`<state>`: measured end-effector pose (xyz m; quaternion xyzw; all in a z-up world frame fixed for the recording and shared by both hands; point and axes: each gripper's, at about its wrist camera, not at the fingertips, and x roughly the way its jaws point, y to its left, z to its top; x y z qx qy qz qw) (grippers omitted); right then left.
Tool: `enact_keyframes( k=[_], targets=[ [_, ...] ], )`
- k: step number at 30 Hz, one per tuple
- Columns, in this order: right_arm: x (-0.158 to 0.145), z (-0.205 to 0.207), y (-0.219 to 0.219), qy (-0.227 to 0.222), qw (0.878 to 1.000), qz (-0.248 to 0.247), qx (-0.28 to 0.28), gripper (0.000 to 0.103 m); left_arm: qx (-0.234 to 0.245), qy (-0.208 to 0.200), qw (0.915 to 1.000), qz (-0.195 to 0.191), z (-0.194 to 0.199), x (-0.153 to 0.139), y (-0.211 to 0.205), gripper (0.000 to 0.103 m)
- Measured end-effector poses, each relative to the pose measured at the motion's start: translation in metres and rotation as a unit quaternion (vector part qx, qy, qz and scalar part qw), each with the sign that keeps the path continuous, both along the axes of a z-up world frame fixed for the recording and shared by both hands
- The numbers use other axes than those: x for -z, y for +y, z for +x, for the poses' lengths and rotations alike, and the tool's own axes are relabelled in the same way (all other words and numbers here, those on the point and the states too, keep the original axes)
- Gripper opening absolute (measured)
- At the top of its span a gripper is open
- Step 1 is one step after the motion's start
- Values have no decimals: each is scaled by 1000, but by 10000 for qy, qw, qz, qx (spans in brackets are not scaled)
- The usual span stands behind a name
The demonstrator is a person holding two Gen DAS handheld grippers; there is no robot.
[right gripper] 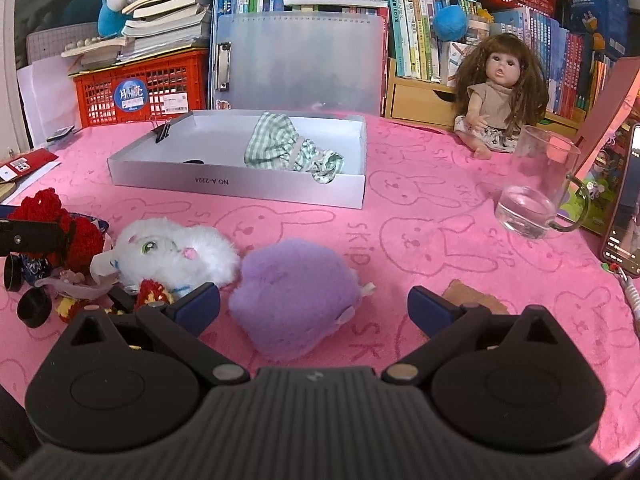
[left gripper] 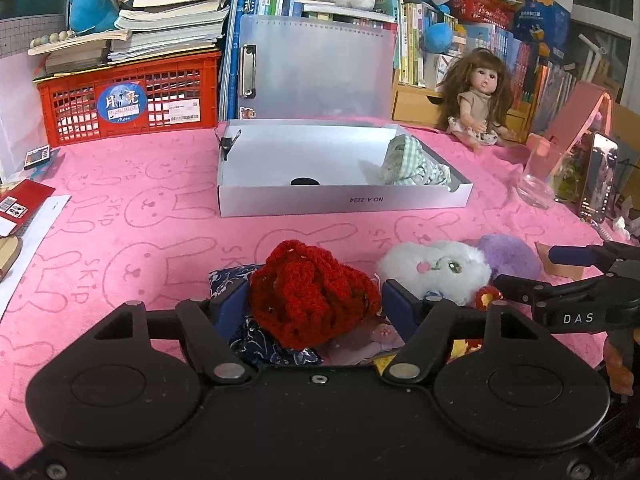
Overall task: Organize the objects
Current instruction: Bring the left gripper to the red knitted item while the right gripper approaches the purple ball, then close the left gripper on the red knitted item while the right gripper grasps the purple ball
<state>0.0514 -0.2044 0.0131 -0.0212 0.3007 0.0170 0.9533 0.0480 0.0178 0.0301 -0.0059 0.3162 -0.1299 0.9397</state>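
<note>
A red crocheted yarn garment (left gripper: 312,292) is flanked by the left gripper's (left gripper: 314,300) blue-padded fingers (left gripper: 400,304) on a pink rabbit-printed cloth (left gripper: 160,232).

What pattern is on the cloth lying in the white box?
Green-and-white check, on the cloth in the white box; clearest in the right wrist view.

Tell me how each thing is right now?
Box: open, lid up.
Green dress: crumpled inside the box.
Red knit: between the left hand-held gripper fingers.
Purple plush: lying before the open right hand-held gripper.
Glass: upright.
Doll: sitting.
</note>
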Motion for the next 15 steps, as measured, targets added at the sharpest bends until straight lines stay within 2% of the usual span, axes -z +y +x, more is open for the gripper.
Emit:
enact_keyframes(
  k=[15],
  targets=[
    [7, 5, 1, 72, 10000, -11, 24, 103, 3, 42, 10000, 24, 5, 4, -3, 68]
  ],
)
